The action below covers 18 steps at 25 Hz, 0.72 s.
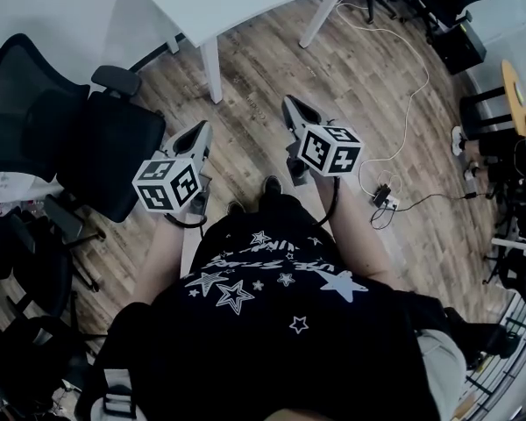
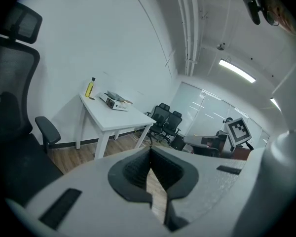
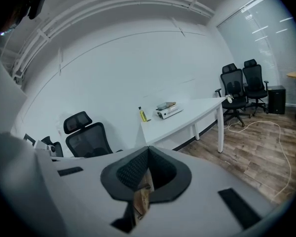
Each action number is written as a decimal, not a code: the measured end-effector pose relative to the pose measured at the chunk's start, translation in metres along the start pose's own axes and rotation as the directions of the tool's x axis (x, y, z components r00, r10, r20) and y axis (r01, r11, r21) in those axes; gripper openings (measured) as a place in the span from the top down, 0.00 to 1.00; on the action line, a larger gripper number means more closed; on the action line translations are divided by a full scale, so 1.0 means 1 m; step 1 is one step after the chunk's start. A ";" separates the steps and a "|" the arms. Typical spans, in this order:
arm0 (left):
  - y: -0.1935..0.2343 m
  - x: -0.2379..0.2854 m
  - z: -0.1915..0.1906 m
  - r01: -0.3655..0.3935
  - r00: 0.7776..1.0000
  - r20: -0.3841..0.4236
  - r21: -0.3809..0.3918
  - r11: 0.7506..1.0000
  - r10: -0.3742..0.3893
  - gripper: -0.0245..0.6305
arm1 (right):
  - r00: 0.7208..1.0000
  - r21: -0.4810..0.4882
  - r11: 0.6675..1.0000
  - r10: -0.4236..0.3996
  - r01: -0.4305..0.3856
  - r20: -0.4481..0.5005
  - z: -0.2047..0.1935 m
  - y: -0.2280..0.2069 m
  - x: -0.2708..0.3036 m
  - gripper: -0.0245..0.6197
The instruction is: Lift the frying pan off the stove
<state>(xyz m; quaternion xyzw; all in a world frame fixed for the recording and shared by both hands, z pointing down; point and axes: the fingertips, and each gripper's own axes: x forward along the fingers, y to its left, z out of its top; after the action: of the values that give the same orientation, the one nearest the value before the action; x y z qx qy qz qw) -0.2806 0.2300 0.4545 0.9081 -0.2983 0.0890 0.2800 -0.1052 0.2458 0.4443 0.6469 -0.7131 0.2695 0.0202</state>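
No frying pan or stove can be made out for certain. A low boxy appliance (image 2: 116, 101) (image 3: 168, 110) with something flat on top sits on a white table (image 1: 245, 3) (image 2: 119, 121) (image 3: 187, 117), too small to identify. My left gripper (image 1: 199, 130) (image 2: 149, 154) and right gripper (image 1: 292, 103) (image 3: 147, 153) are held in front of the person's body above the wood floor. Both point toward the table and stand well short of it. Each pair of jaws is shut with nothing between them.
A yellow bottle (image 2: 90, 88) (image 3: 143, 114) stands on the table near the wall. Black office chairs (image 1: 88, 147) crowd the left, and more chairs (image 3: 244, 85) stand further back. A white cable and power strip (image 1: 386, 198) lie on the floor at the right.
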 end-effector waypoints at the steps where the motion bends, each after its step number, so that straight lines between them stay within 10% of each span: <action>1: 0.002 -0.001 -0.001 -0.002 1.000 -0.003 -0.001 1.000 0.002 0.95 | 1.000 0.008 1.000 -0.006 0.006 0.000 -0.002 -0.001 0.000 0.95; 18: 0.019 0.066 0.013 -0.067 0.997 -0.037 -0.009 0.998 0.067 0.95 | 1.000 0.045 0.999 -0.026 0.027 -0.016 0.023 -0.081 0.051 0.95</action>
<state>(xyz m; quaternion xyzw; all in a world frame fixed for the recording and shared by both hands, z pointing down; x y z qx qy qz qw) -0.2387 0.1782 0.4742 0.8944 -0.3240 0.1132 0.2869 -0.0310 0.1886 0.4732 0.6545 -0.6981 0.2900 0.0144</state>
